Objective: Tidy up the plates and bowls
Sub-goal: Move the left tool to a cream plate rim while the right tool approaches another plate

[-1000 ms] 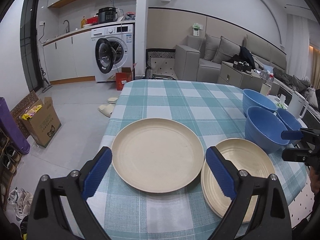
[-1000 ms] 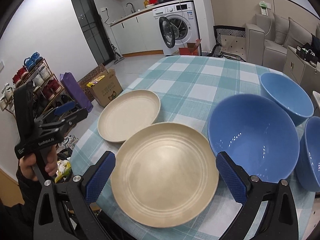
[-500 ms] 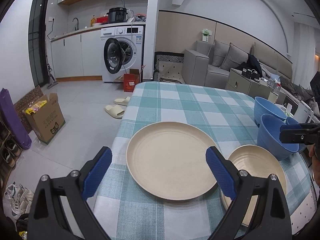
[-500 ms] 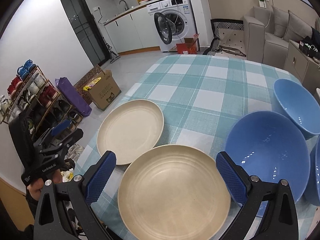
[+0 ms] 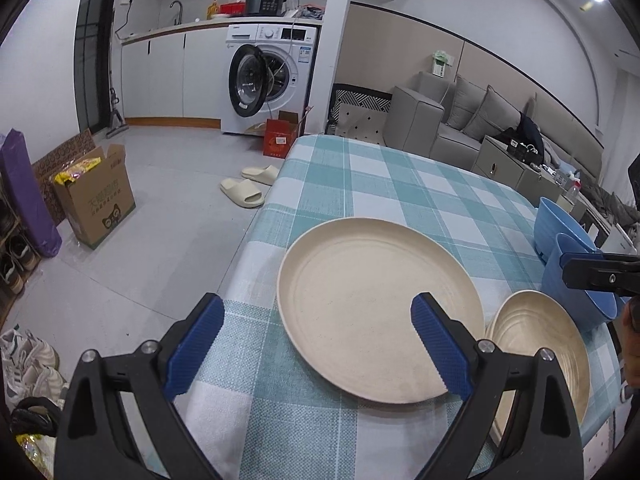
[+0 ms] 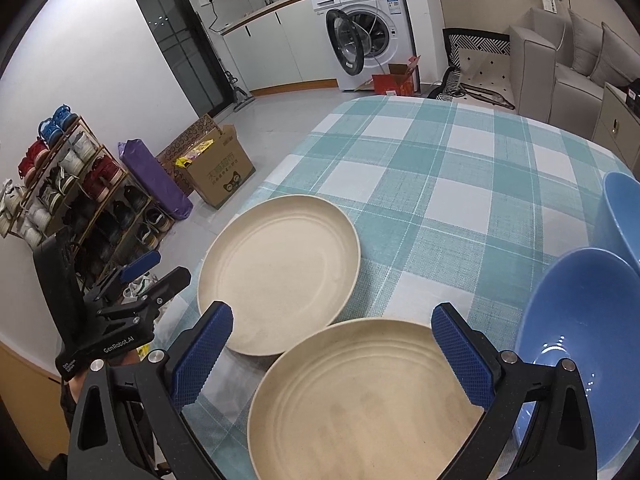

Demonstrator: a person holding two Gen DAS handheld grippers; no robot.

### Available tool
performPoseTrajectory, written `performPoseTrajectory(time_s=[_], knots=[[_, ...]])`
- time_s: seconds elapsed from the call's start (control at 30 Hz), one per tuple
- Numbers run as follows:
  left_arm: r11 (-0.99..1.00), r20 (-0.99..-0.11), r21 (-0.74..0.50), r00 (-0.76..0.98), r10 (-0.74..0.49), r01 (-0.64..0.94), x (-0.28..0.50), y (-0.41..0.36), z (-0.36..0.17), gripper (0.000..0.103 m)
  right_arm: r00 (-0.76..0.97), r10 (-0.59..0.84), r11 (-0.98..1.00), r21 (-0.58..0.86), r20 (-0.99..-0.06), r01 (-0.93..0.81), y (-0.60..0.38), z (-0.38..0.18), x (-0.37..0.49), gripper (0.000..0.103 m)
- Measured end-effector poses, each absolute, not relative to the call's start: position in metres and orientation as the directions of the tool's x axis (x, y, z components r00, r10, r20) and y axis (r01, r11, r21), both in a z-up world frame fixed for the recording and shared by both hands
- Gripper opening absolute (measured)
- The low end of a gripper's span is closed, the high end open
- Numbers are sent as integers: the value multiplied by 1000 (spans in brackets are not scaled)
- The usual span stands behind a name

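Two cream plates lie side by side on the checked tablecloth. In the left wrist view the larger plate [image 5: 360,300] sits just ahead of my open left gripper [image 5: 316,320], whose right finger overlaps its rim. The ridged plate [image 5: 536,344] lies to its right, with two blue bowls [image 5: 576,280] beyond it. In the right wrist view my open right gripper [image 6: 332,320] hovers over the near ridged plate [image 6: 368,400]. The other plate [image 6: 280,276] lies ahead on the left, touching it. One blue bowl [image 6: 580,340] stands at the right and another [image 6: 620,208] behind it. Neither gripper holds anything.
The table [image 5: 400,184] ends close on the left, where the cloth hangs over the edge. On the floor are a cardboard box [image 5: 96,196], slippers [image 5: 248,188] and a shoe rack [image 6: 80,200]. A washing machine [image 6: 368,32] and sofa stand far behind.
Both grippers have drawn back and to the left. The plates now sit further right in the left wrist view, and the bowls have slid to the right edge of the right wrist view.
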State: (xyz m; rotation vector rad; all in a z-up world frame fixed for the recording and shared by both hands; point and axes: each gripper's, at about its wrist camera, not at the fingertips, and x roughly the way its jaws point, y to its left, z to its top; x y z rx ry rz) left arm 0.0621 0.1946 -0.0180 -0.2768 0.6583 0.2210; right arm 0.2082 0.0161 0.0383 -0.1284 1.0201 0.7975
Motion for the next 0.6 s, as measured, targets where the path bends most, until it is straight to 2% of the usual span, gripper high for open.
performPoseTrajectory(time_s=[0.23,0.4,0.6], knots=[[932,-650,-200,753,104,-301,68,197,-30,94,256,525,715,258,-812,-649,32,24,217,101],[933,-661,-191,742,107,-305,71,195,-36,94,239,508,715,249,-827,-654,46,10,222,96],[924,-680,-206,726,100,-321,75,200,-44,88,232,484,717,231,-844,-658,59,-3,228,92]])
